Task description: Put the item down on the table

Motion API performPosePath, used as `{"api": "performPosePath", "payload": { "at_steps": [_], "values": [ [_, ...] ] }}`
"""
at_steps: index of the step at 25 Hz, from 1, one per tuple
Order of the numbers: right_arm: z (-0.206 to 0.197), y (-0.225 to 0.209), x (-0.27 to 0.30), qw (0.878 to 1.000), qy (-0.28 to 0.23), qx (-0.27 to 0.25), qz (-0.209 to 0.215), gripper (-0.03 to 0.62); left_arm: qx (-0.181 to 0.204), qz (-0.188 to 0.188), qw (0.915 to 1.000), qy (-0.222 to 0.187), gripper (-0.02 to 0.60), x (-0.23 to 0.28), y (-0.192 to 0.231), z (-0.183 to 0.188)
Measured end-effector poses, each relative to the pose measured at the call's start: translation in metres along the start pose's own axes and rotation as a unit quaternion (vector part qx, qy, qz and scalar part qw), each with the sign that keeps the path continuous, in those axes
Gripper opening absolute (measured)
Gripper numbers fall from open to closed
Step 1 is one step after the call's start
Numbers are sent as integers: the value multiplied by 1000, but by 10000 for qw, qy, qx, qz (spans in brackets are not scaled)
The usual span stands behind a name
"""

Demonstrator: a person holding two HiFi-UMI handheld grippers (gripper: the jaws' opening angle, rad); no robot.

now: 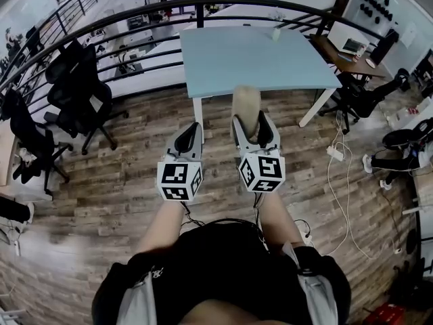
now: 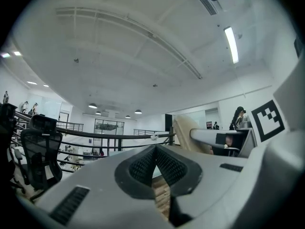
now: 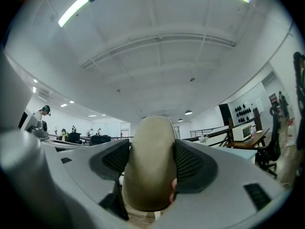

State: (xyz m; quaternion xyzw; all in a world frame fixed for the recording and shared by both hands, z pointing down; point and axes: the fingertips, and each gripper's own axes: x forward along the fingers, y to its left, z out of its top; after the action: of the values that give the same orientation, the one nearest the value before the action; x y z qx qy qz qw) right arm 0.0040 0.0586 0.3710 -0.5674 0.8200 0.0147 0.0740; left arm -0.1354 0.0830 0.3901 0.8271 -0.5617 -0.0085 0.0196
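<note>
A beige, oblong, rounded item [image 1: 245,105] stands upright between the jaws of my right gripper [image 1: 249,119], which is shut on it above the wooden floor. In the right gripper view the item [image 3: 150,168] fills the gap between the two black pads. My left gripper [image 1: 191,131] hangs beside it at the same height, its jaws shut with nothing between them [image 2: 156,150]. The left gripper view catches the item [image 2: 184,129] off to its right. The pale blue table [image 1: 257,63] lies just ahead of both grippers, with a small white object [image 1: 275,34] at its far edge.
Black office chairs [image 1: 78,90] stand at the left and another chair [image 1: 365,95] at the right. A black railing [image 1: 135,19] curves behind the table. A power strip with white cables [image 1: 336,154] lies on the floor at the right, beside a wooden desk [image 1: 342,53].
</note>
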Motion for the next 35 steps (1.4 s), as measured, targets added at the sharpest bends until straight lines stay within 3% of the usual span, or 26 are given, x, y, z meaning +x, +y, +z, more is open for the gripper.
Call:
{"api": "performPosePath", "payload": {
  "at_steps": [11,20,28,35],
  "values": [
    [0,19,4,9995,-125,-114,-277,301,-100,-283,9995,-56,14,-4,23,-3],
    [-1,-8,28,9986,-228,-84,-470,301,67,-357,9993,-117,14,25,31,2],
    [-9,-41,77,9978,-401,-196,-482,301,258,-366,9989,-126,14,82,38,-1],
    [-22,-95,150,9987,-348,-116,-356,301,221,-251,9994,-95,14,170,45,-7]
  ]
}}
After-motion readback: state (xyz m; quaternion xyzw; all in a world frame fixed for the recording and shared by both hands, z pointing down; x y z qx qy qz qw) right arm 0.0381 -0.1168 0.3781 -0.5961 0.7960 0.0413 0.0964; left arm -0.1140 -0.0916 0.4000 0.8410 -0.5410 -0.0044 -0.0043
